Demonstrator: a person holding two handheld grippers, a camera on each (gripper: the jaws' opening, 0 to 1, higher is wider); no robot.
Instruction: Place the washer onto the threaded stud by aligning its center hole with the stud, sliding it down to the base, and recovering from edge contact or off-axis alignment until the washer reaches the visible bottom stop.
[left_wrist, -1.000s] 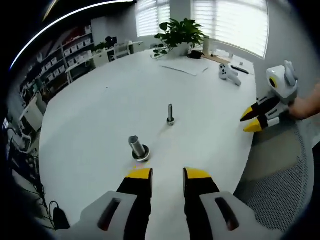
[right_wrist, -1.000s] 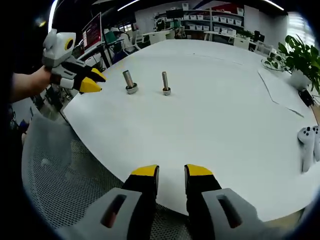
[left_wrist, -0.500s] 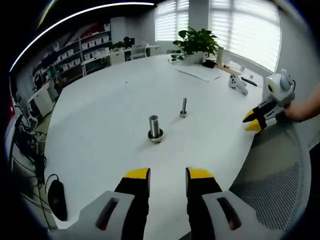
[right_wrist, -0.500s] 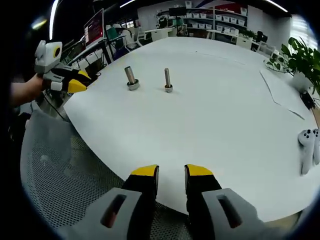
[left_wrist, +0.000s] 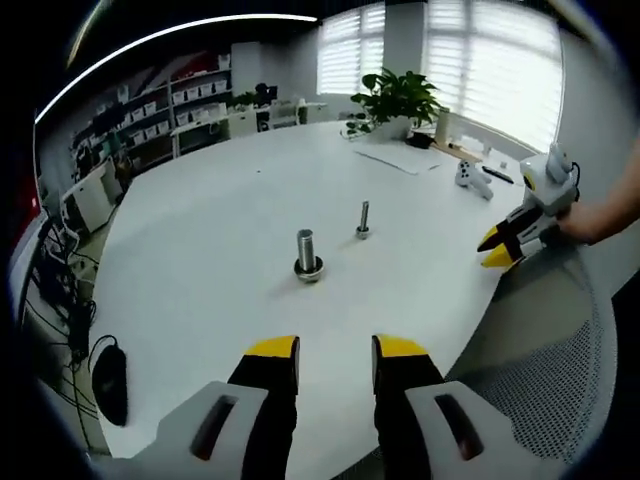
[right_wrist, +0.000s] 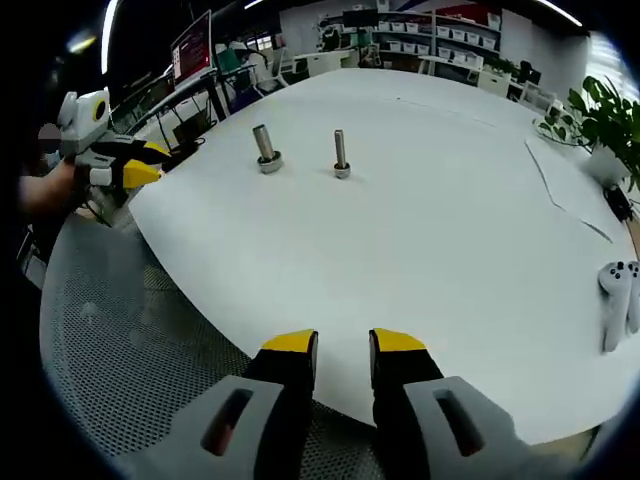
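We see a white round table (left_wrist: 200, 230) with two upright metal pieces near its middle. The thicker stud (left_wrist: 307, 254) stands on end, and a washer (left_wrist: 309, 269) sits around its foot, down on the tabletop. The thinner stud (left_wrist: 363, 219) stands just beyond it, apart and bare.

In the right gripper view the same pair shows far off: thick stud (right_wrist: 264, 147) on the left, thin one (right_wrist: 340, 153) beside it.

Left gripper (left_wrist: 335, 352): jaws parted, nothing between them, hanging over the table's near edge. Right gripper (right_wrist: 341, 345): jaws likewise parted, nothing between them, above a mesh chair (right_wrist: 130, 340) at the table's rim.

A potted plant (left_wrist: 402, 98) stands at the far side, green leaves in a white pot. White game controllers (right_wrist: 618, 300) lie near the edge. Paper sheets (left_wrist: 395, 156) lie flat by the plant.
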